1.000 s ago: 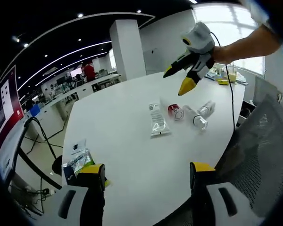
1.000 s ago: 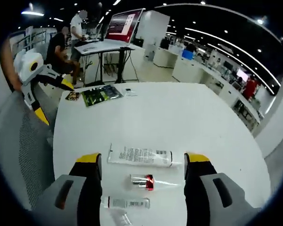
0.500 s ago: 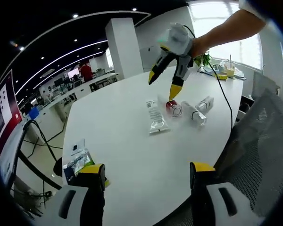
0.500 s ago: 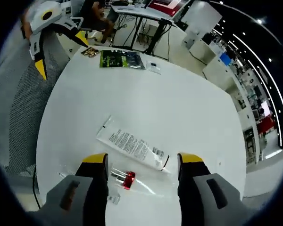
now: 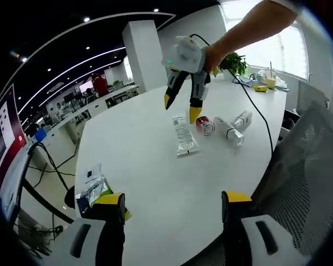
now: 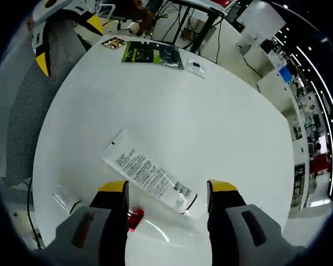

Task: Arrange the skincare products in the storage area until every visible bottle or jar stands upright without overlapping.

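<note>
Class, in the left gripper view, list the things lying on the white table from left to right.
Green packet → flat white tube → red-capped bottle → clear bottle → small clear bottle.

Bright, sharp, fisheye-warped; window glare

Your table (image 6: 172, 111) is plain white. The tube (image 6: 149, 178) on it is white with black print, and the small bottle (image 5: 205, 127) next to it has a red cap. Both your grippers have yellow tips on grey bodies: right gripper (image 6: 167, 191), left gripper (image 5: 170, 200). The flat packet (image 6: 151, 54) at the top of your right gripper view is green and dark blue.
</note>
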